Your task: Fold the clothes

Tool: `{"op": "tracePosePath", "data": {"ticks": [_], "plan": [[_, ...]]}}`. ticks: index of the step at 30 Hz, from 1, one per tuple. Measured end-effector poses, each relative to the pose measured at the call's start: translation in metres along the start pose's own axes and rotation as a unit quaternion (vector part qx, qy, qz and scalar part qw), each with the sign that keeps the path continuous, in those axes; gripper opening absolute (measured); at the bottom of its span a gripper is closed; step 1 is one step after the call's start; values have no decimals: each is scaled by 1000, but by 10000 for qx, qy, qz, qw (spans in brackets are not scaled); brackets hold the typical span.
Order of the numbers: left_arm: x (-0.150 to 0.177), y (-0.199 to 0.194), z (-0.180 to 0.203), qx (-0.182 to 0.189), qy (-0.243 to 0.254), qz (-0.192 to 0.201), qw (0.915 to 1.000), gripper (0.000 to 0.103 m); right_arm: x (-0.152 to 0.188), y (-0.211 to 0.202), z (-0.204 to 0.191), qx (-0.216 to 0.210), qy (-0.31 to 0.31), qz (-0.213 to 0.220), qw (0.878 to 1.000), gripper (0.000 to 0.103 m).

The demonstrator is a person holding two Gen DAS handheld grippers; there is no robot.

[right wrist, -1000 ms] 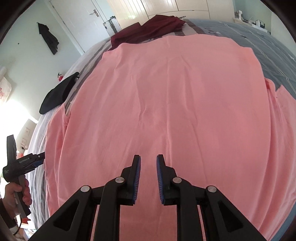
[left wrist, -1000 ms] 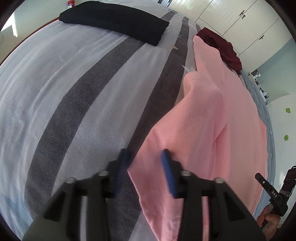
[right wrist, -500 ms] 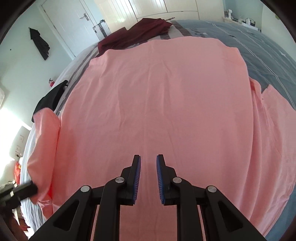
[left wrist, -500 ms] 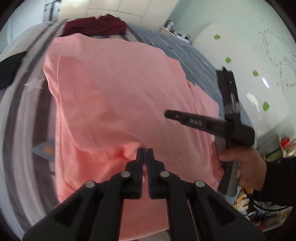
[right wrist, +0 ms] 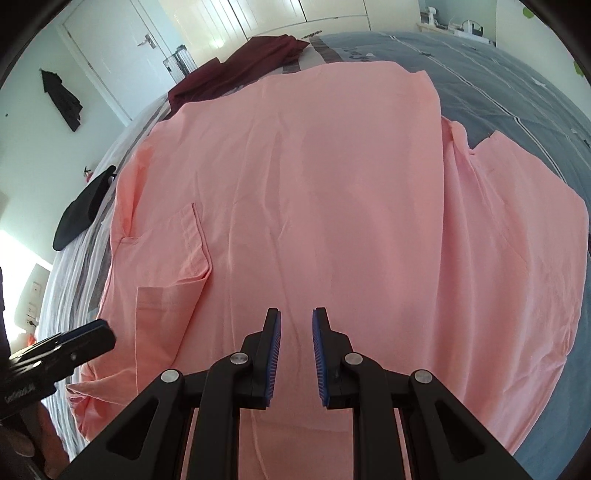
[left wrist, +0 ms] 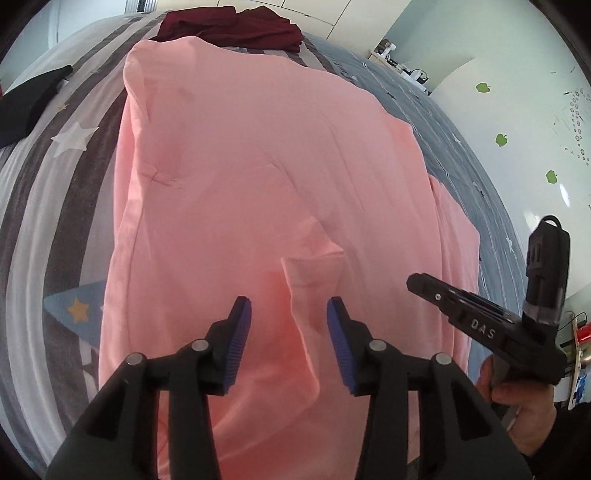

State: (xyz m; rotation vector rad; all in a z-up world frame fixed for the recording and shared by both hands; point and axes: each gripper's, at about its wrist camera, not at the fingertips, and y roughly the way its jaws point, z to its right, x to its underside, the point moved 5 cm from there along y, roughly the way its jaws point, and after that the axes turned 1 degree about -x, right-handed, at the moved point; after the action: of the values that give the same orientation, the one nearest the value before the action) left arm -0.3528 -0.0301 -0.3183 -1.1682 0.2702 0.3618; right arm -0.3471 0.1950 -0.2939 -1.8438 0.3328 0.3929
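Observation:
A pink shirt [right wrist: 325,192] lies spread flat on the bed, also in the left wrist view [left wrist: 258,177]. Its left sleeve [right wrist: 173,266] is folded inward over the body, its cuff [left wrist: 314,271] lying just ahead of my left gripper. My left gripper [left wrist: 290,332] is open and empty, hovering above the folded sleeve. My right gripper [right wrist: 295,347] is open and empty above the near middle of the shirt. The shirt's right sleeve [right wrist: 517,206] lies spread out at the right. The right gripper also shows in the left wrist view [left wrist: 480,325].
A dark red garment [right wrist: 240,70] lies at the far end of the bed, also in the left wrist view [left wrist: 229,26]. A black garment [right wrist: 81,210] lies at the left edge, also [left wrist: 26,107]. The striped bedcover [left wrist: 44,206] is on the left, blue-grey cover [right wrist: 517,85] on the right.
My left gripper took the left sleeve, carried it inward over the shirt body, then opened and let it go. The right gripper stayed slightly open over the shirt.

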Motion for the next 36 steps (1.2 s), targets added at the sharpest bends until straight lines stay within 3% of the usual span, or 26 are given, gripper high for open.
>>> {"op": "tracePosePath", "data": {"ticks": [4,5,6,7,11,15,19,22,23,25,29,31,33,34,36], "plan": [[-7,26,1,72,-69,-100,9999,41,-2,-1,2,-56,114,43,9999,16],[-7,29,3,186,-59,-96,9998,34,-2,-1,2,-67,121,53,9999,16],[-6,31,4,153,29,-106,9998,12,-3,-2,3,-75,118,63,9999,16],[-6,32,5,121,107,-119,9998,1,-3,-2,3,-83,105,64,9999,16],[-7,-4,-14,88,-137,195,9997,1,0,3,0,-121,4,-42,9999,16],[-11,-91,-72,-321,-543,908,9939,1,3,10,-6,-130,-81,-147,9998,16],[1,-182,-167,-1196,-1082,1437,9764,1,5,16,-17,-144,-189,-209,9995,16],[25,-215,-241,-1838,-1562,1363,9609,1,7,20,-24,-117,-296,-276,9991,16],[35,-220,-264,-2006,-1741,1284,9555,1,8,22,-27,-99,-328,-305,9989,16],[56,-207,-294,-2006,-2176,996,9500,2,9,25,-31,-68,-387,-362,9986,16],[89,-179,-321,-2199,-2642,530,9376,4,9,32,-38,6,-488,-430,9979,16],[92,-176,-327,-2376,-2890,556,9257,4,9,35,-41,29,-499,-436,9978,16],[94,-180,-328,-2345,-3076,740,9192,4,9,37,-43,71,-513,-449,9976,16],[91,-179,-323,-2267,-3043,798,9218,4,9,38,-43,88,-516,-454,9976,16],[82,-173,-306,-2047,-2771,821,9352,4,10,40,-44,119,-519,-461,9975,16]]}}
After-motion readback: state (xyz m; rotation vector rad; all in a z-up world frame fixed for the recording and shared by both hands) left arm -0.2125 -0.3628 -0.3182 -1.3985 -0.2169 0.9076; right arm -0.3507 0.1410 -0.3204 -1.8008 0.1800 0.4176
